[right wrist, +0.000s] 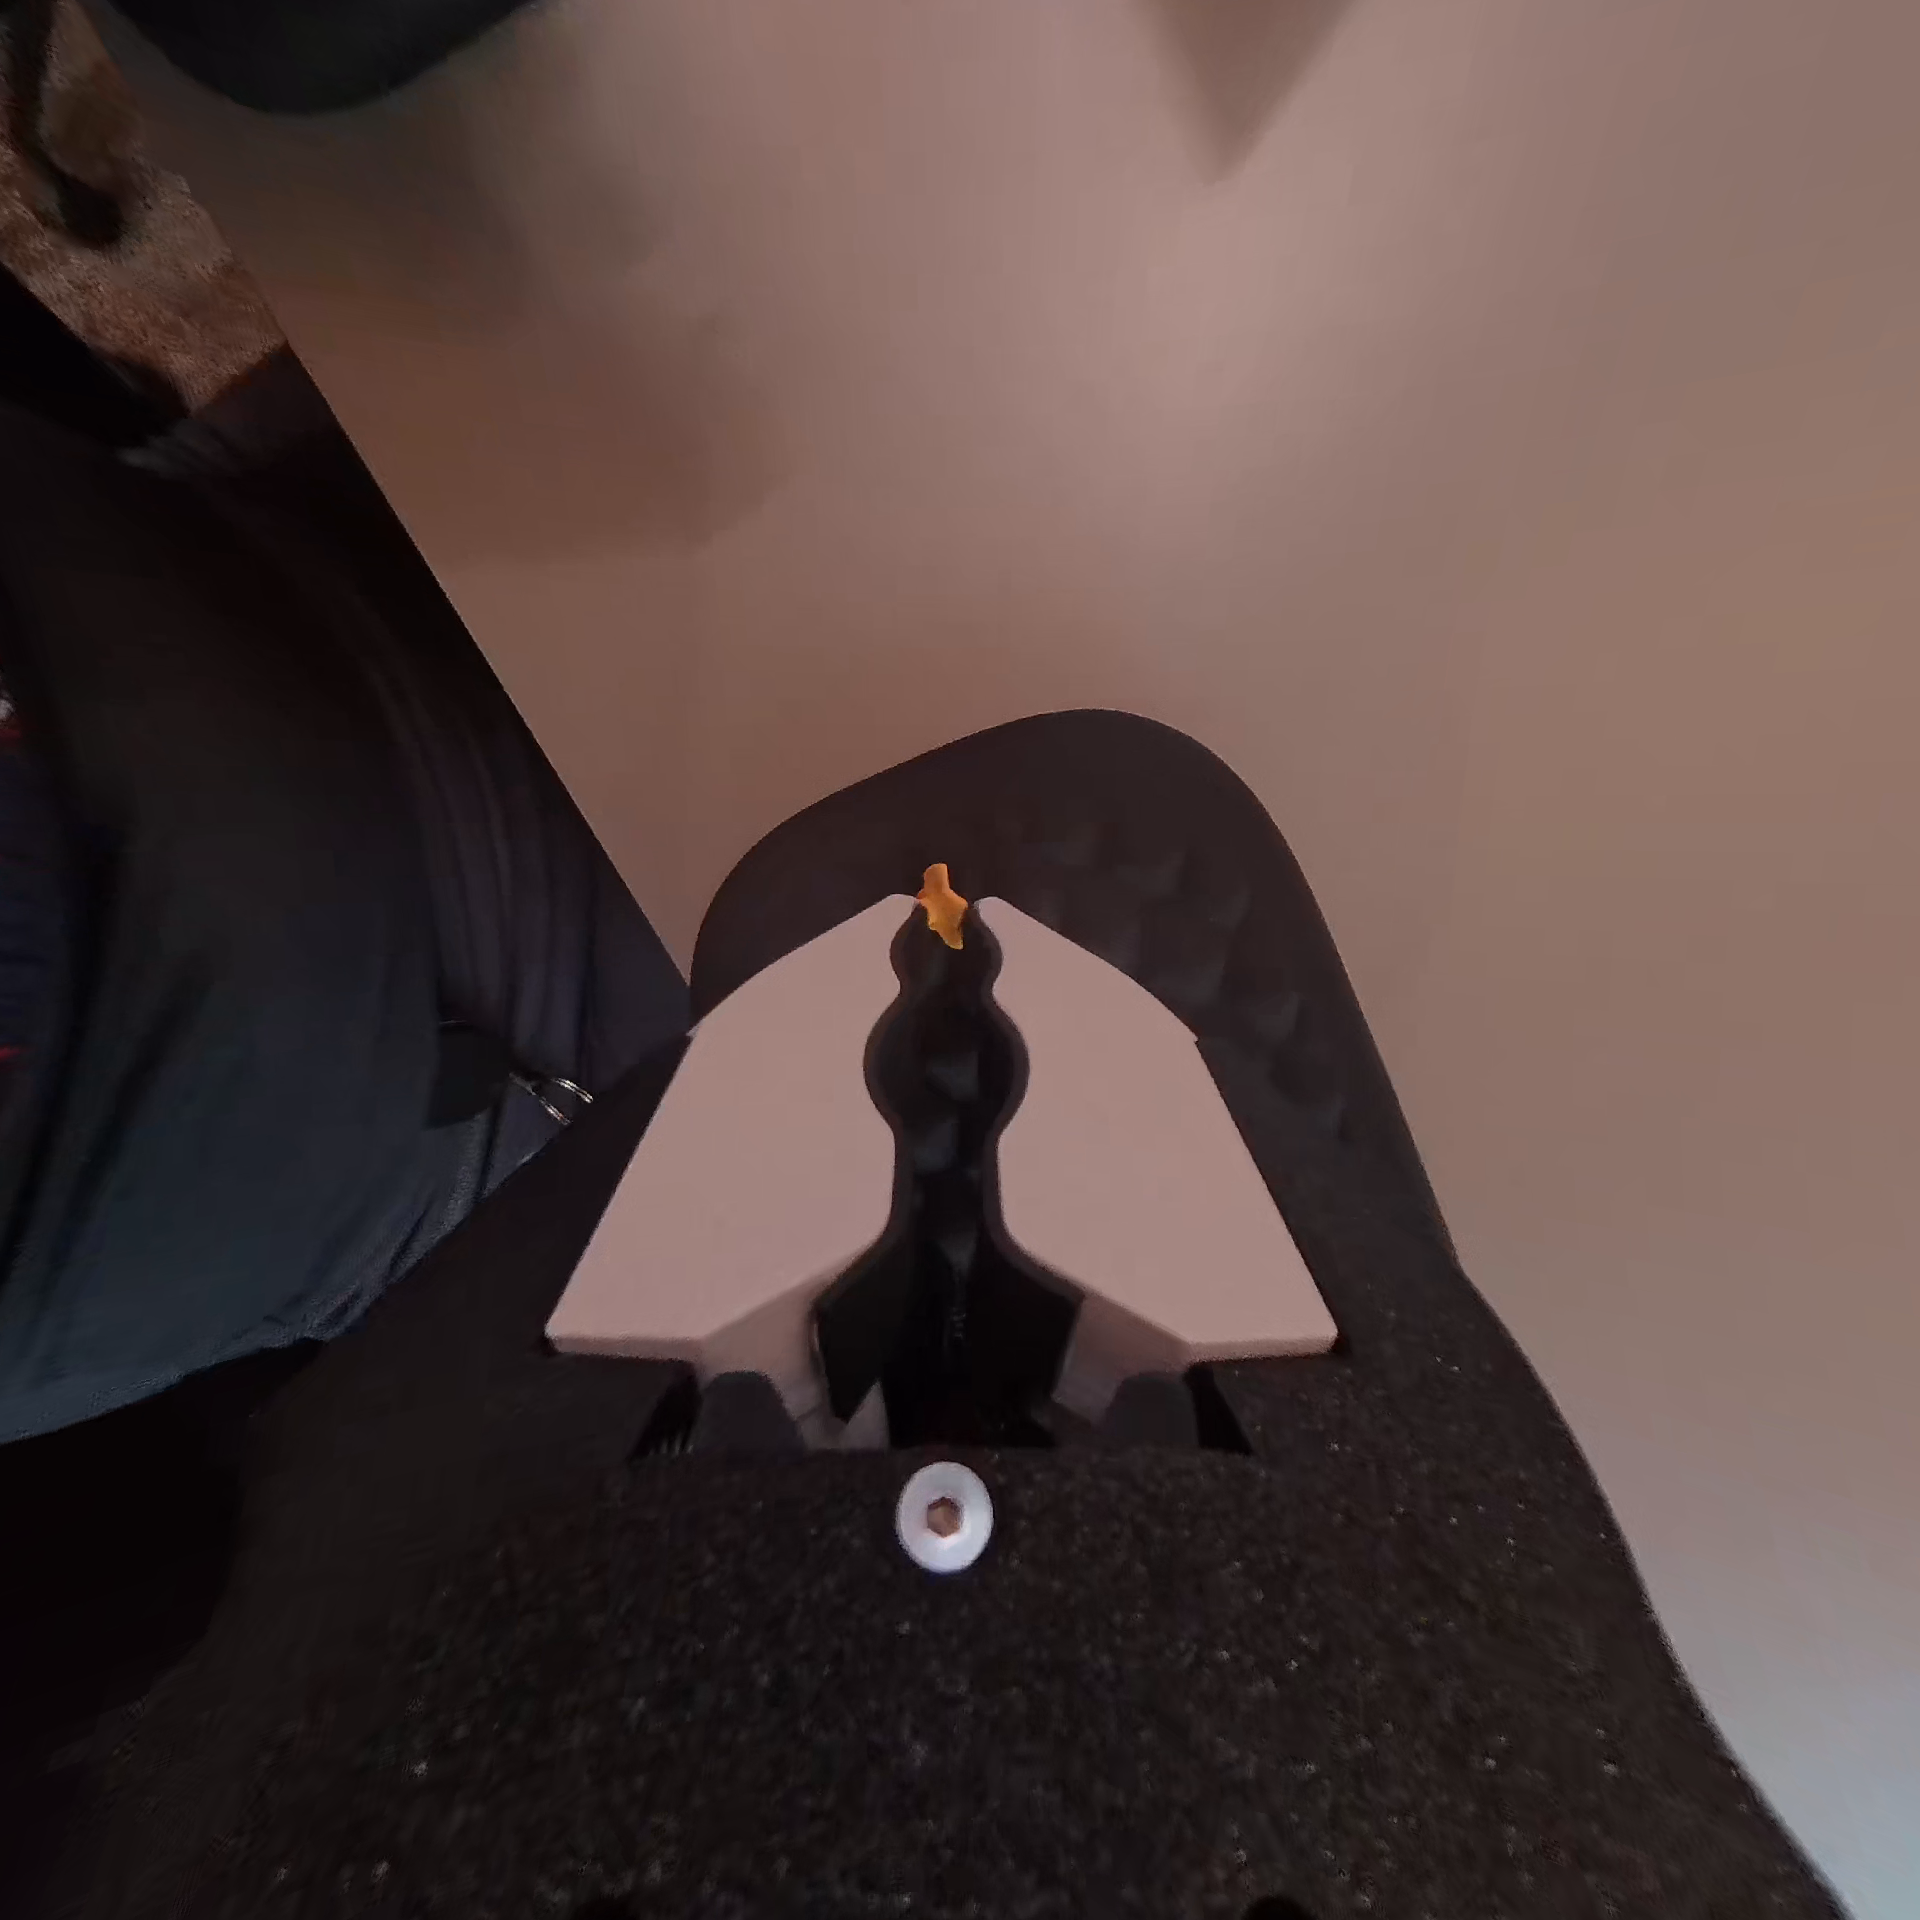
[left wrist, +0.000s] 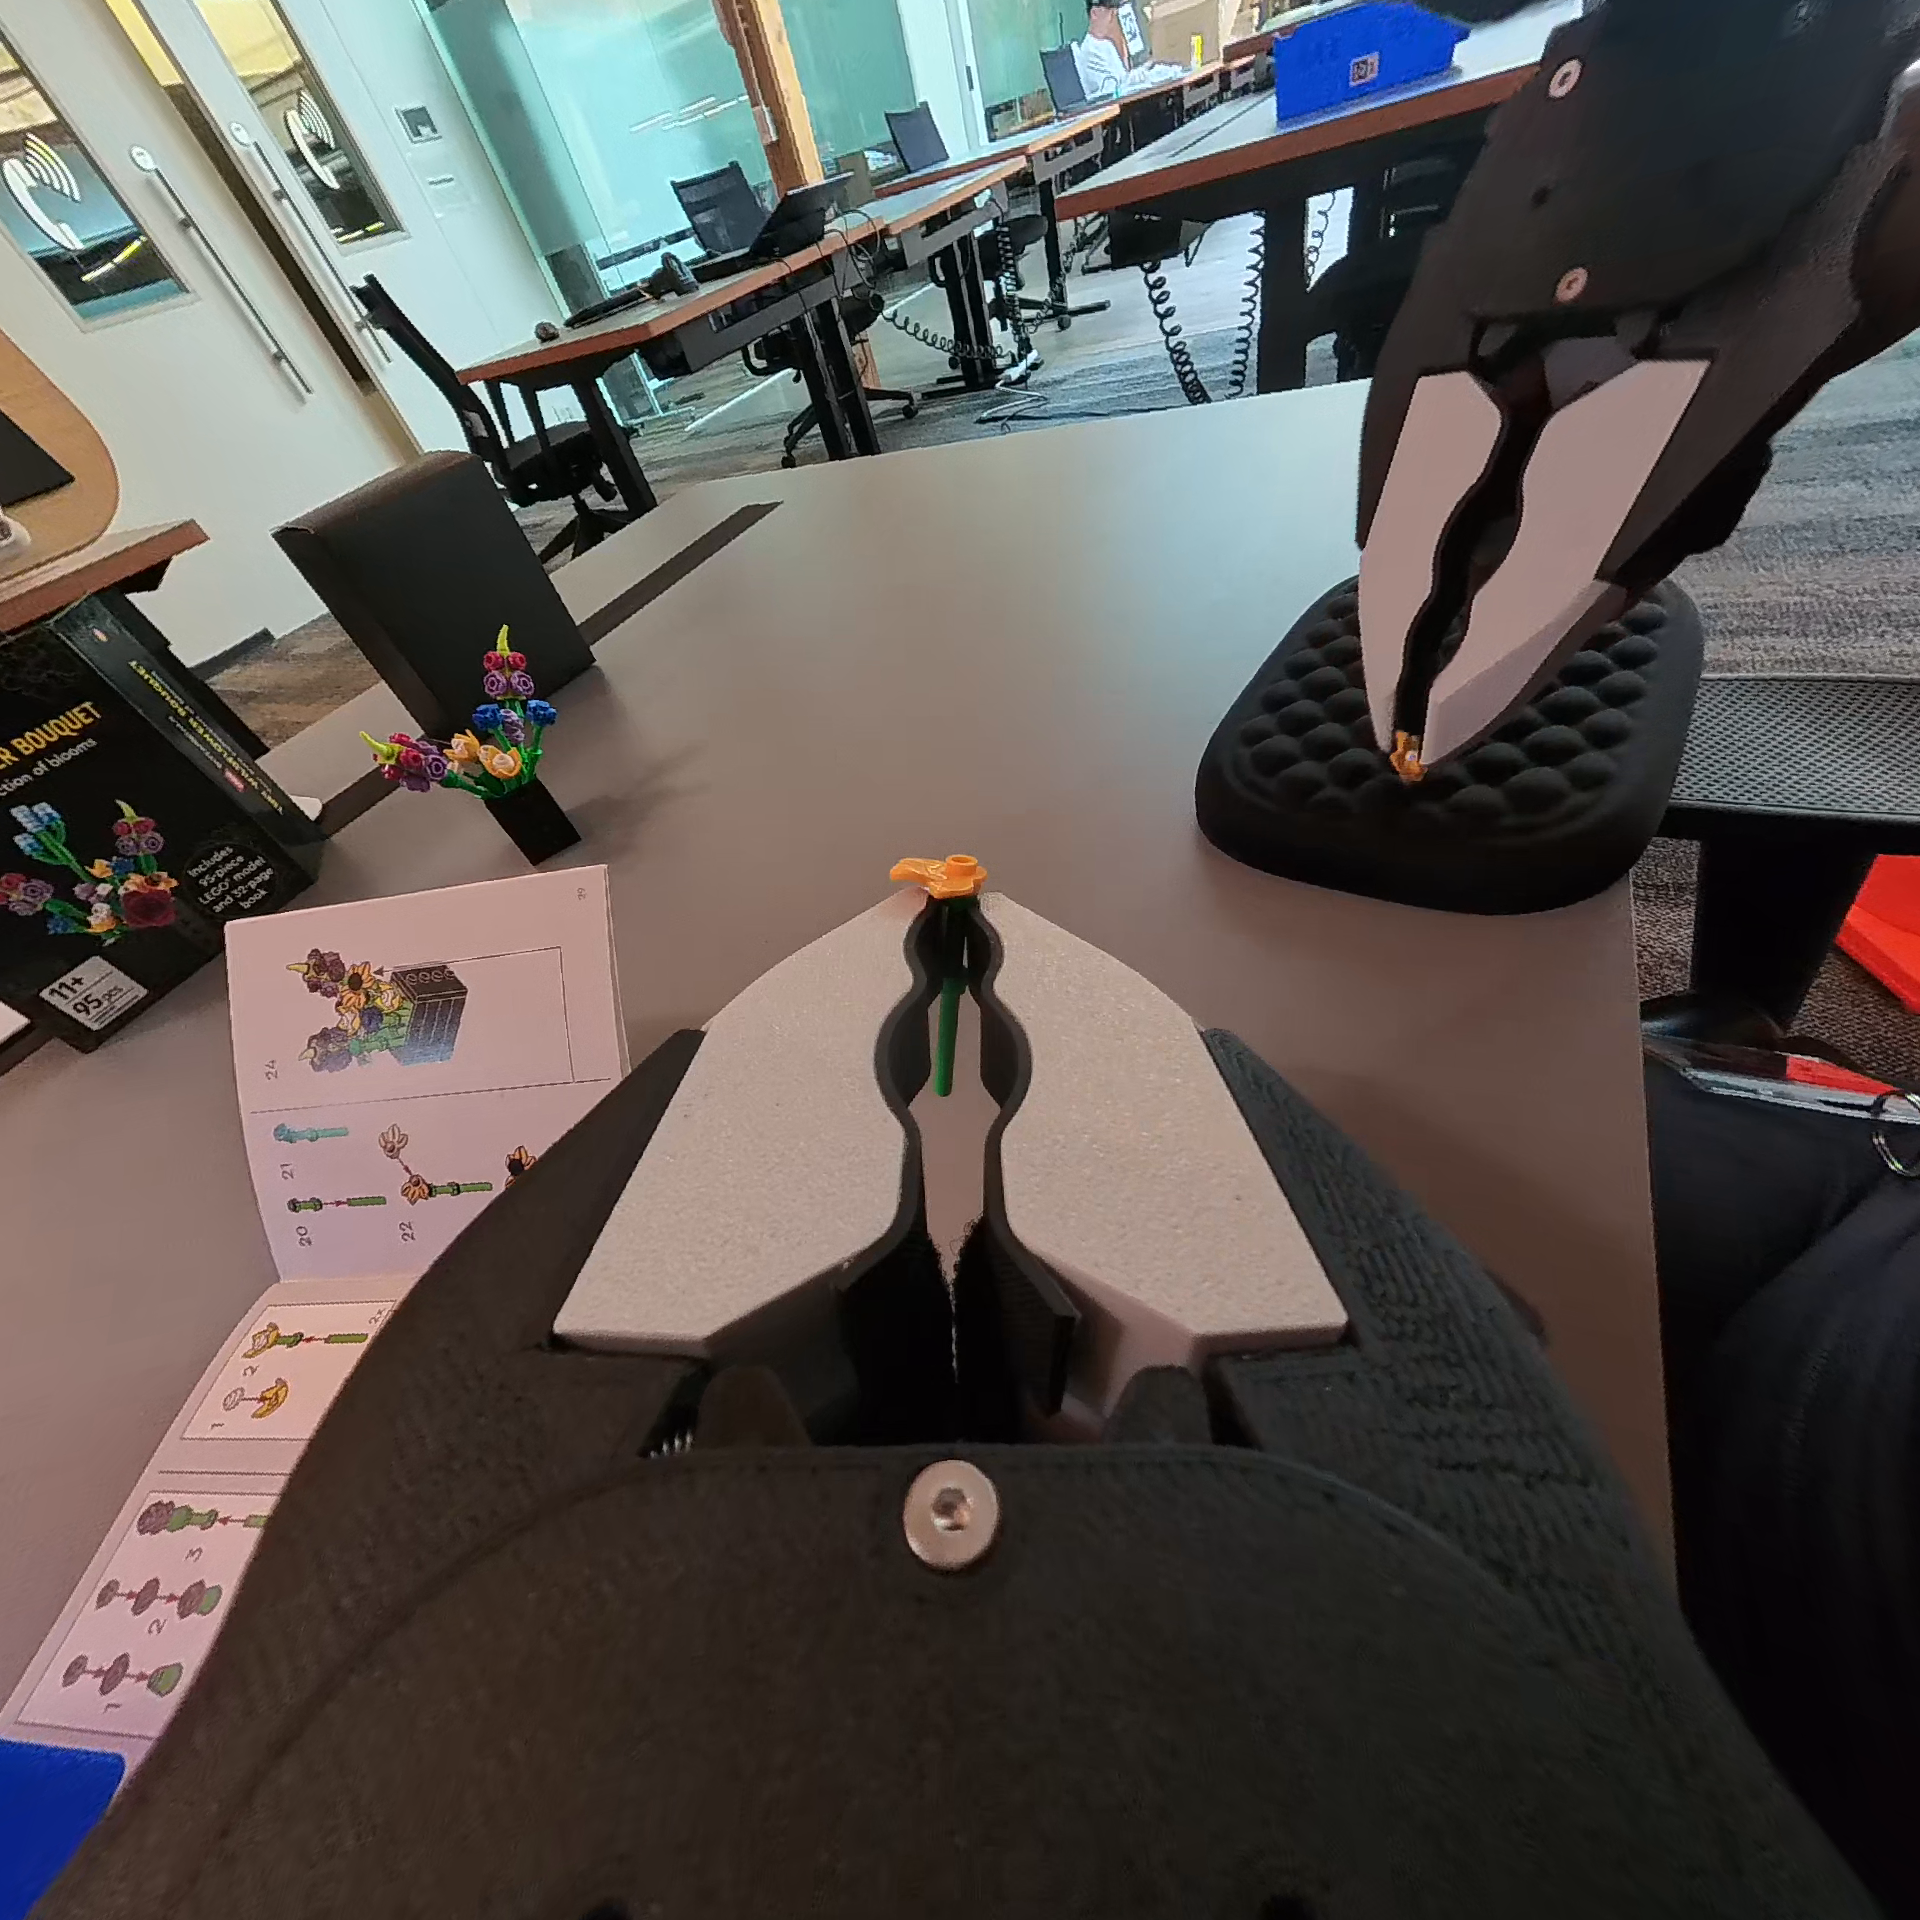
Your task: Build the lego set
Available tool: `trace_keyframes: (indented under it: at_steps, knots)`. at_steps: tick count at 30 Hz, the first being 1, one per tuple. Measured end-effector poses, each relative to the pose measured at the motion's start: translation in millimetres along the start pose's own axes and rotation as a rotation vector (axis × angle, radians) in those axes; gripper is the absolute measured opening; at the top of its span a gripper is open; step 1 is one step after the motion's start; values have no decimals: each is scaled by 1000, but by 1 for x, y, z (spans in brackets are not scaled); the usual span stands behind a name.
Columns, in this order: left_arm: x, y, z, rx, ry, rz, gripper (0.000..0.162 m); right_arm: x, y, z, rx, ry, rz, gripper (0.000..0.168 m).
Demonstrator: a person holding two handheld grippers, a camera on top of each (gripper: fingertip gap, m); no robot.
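Note:
My left gripper (left wrist: pixel 948 906) is shut on a green stem (left wrist: pixel 948 1023) that carries an orange flower piece (left wrist: pixel 938 875) at its tip, held above the grey table (left wrist: pixel 987 644). My right gripper (left wrist: pixel 1410 750) points down at the black dimpled pad (left wrist: pixel 1455 800) and is shut on a small orange petal piece (left wrist: pixel 1407 757). In the right wrist view that gripper (right wrist: pixel 943 906) pinches the orange piece (right wrist: pixel 940 902) over the pad (right wrist: pixel 1091 790). A part-built flower bouquet (left wrist: pixel 488 743) in a black base stands at the left.
An open instruction booklet (left wrist: pixel 416 1039) lies left of my left gripper. The set's black box (left wrist: pixel 114 842) stands at the far left, with a dark upright box (left wrist: pixel 436 582) behind the bouquet. The table's right edge runs just past the pad. A person's dark clothing (right wrist: pixel 260 935) is close by. Left tips to right tips: about 15 centimetres. To the part-built flower bouquet (left wrist: pixel 488 743): left tips about 25 centimetres, right tips about 35 centimetres.

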State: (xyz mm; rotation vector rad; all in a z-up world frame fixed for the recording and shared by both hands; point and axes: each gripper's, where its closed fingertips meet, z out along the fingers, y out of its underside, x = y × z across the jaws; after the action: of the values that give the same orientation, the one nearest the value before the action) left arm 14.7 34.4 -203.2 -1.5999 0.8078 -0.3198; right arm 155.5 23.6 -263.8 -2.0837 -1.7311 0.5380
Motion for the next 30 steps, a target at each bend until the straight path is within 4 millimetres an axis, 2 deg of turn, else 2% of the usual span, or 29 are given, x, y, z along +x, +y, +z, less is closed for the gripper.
trace_keyframes:
  at_steps: [6, 11, 14, 16, 18, 20, 23, 27, 30]
  knots:
    - [0, 0, 0, -2, 0, 1, 4, -4, 2, -2, 21, 4, 45, 2]
    - [0, 0, 0, -2, -1, 4, 4, -9, 3, -2, -25, 36, -39, 2]
    - [1, 0, 0, 0, -1, 8, 4, -10, 0, 0, -1, -16, 22, 2]
    - [1, 0, 0, 2, 2, 9, 4, -11, -7, -1, 73, -89, 114, 2]
    - [2, -2, -1, 12, 18, 1, 4, -10, -31, -11, 254, -212, 264, 2]
    - [1, -5, -3, 37, 32, -26, 4, -12, -68, -27, 482, -401, 398, 2]
    - [-2, -11, -9, 97, 66, -87, 4, -25, -118, -48, 714, -747, 487, 2]
    - [-3, -17, -15, 158, 97, -130, 4, -40, -155, -39, 741, -1117, 592, 1]
    - [1, -18, -16, 165, 115, -108, 4, -41, -169, -23, 697, -1240, 663, 1]
